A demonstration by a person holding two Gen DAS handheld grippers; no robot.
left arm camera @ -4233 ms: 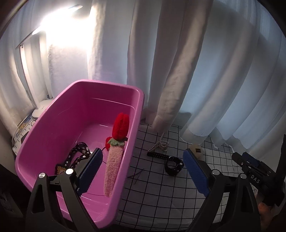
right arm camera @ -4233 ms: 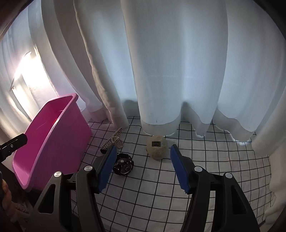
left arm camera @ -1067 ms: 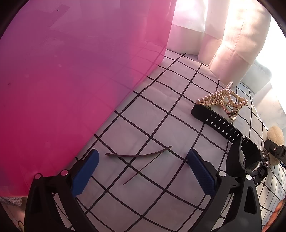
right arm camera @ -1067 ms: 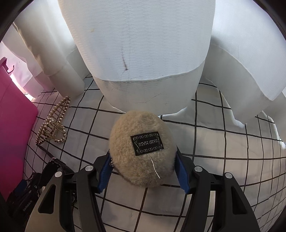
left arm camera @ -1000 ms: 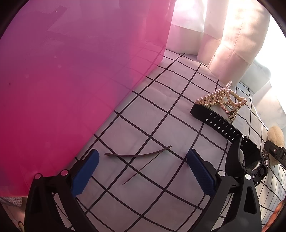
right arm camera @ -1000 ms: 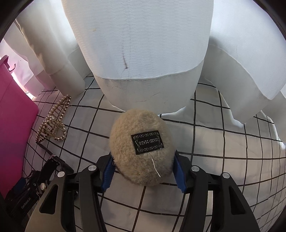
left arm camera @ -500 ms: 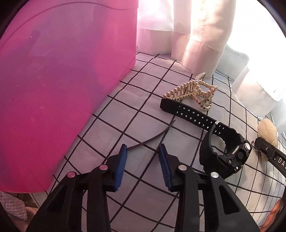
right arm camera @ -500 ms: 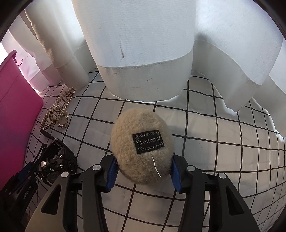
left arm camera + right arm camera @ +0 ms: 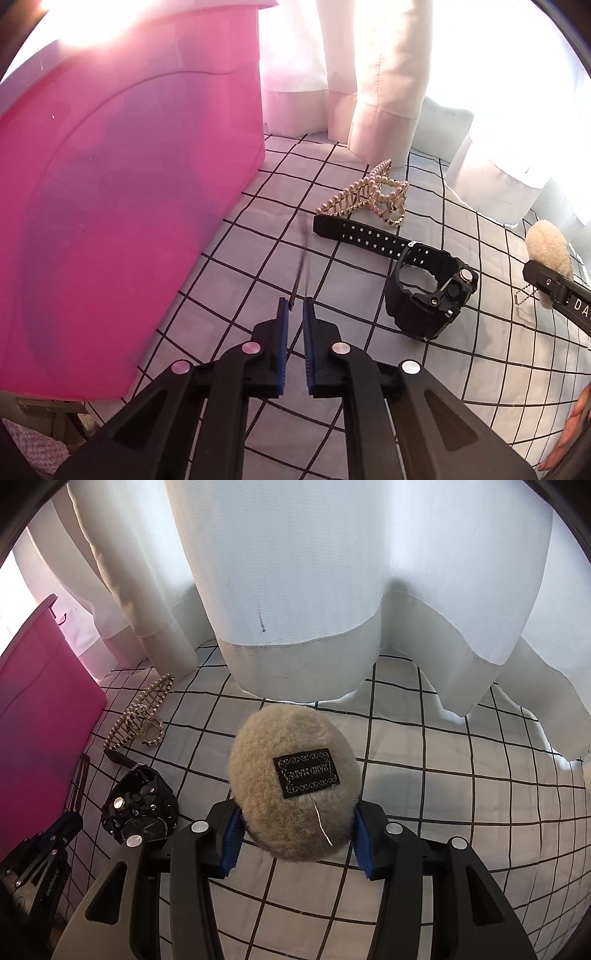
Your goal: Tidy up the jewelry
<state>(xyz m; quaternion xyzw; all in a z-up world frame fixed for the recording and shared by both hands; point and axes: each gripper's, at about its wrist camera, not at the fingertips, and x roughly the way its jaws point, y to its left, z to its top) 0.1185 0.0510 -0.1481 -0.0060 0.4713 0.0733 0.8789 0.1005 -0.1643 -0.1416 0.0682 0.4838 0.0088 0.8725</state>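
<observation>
one pink bin point(image 9: 129, 206), one watch point(image 9: 424, 291), one pearl clip point(image 9: 369, 199), one pompom point(image 9: 293, 786).

Black angular claw point(image 9: 294, 308) arms, blue ribbed pads point(image 9: 231, 837), round silver pivot screws.

Backdrop — cloth and curtain

A white grid-patterned cloth point(image 9: 461, 775) covers the surface — white curtains point(image 9: 295, 572) hang at its far edge, hems resting on it.
</observation>
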